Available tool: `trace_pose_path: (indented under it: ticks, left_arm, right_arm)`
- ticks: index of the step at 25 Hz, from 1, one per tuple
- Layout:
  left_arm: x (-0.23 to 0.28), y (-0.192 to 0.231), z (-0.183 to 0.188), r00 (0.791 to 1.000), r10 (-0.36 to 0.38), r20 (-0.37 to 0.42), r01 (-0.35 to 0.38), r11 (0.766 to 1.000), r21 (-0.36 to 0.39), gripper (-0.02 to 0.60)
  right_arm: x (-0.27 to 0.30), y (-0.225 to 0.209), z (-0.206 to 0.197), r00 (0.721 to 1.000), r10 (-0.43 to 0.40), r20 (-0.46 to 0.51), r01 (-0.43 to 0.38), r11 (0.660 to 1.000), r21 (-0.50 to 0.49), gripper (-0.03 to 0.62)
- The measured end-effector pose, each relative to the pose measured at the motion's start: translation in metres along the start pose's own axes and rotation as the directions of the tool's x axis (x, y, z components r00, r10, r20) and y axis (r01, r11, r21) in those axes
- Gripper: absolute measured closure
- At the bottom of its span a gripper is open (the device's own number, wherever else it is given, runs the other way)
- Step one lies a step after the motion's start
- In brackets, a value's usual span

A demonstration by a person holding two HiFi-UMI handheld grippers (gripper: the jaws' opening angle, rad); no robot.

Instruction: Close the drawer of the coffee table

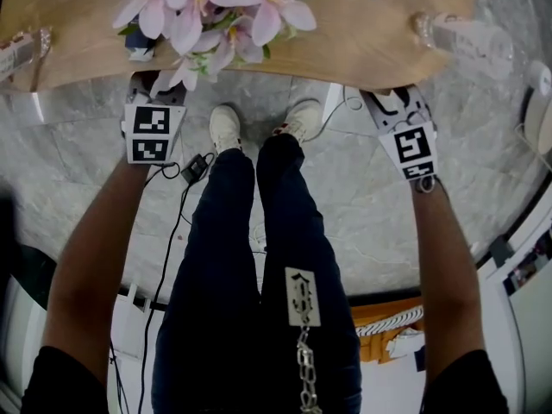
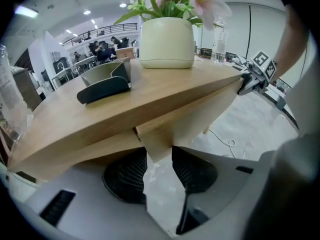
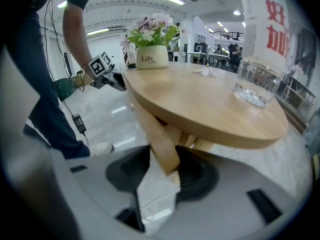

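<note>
1. Drawer front [image 2: 200,109]: a long pale wooden panel tucked under the near rim of the bench [image 1: 362,41], at twelve o'clock from my feet. The top hides it from above, so I judge it is only slightly out.
2. My left tool [image 2: 160,156], at eleven o'clock, is narrowed onto one end of the panel, and the pads look to be against the wood.
3. My right tool [image 3: 162,166], at one o'clock, grips the other end the same way.
4. Handling, as I judge it: the board is stiff and fairly smooth, with moderate weight on its runners. Holding both ends should keep it square, and an even push towards twelve o'clock suits it.
5. Risk: the flower pot [image 2: 166,41] and drinking glass [image 3: 255,84] on top could be jolted by a hard shove.
</note>
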State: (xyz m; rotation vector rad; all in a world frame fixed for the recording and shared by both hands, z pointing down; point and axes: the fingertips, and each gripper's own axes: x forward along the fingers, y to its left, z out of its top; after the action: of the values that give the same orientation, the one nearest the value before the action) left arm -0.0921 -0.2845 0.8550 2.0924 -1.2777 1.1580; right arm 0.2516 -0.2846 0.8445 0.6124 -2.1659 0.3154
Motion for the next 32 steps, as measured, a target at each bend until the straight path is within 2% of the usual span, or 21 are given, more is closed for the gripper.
trace_pose_path:
  ticks: [4,14,18,28,32]
  left_arm:
    - [-0.013,-0.010,-0.017,0.999,-0.017,-0.033,0.017,1.000,0.012,0.416]
    - [-0.054,-0.047,-0.074,0.993,-0.052,-0.109,0.049,0.998,-0.027,0.422]
    - [-0.058,-0.050,-0.080,0.992,-0.048,-0.115,0.044,0.998,-0.039,0.423]
    - [-0.065,-0.059,-0.095,0.989,-0.055,-0.137,0.048,0.997,-0.056,0.423]
    - [-0.070,-0.064,-0.105,0.987,-0.060,-0.147,0.051,0.997,-0.063,0.423]
  right_arm:
    - [-0.007,0.022,-0.010,0.999,0.023,-0.024,-0.023,1.000,0.005,0.420]
    - [-0.030,0.093,-0.045,0.994,0.078,-0.072,-0.074,0.996,0.047,0.425]
    - [-0.032,0.100,-0.049,0.994,0.070,-0.079,-0.063,0.994,0.084,0.419]
    - [-0.038,0.117,-0.058,0.986,0.115,-0.120,-0.109,0.993,0.053,0.424]
    - [-0.040,0.129,-0.064,0.984,0.126,-0.125,-0.117,0.990,0.076,0.424]
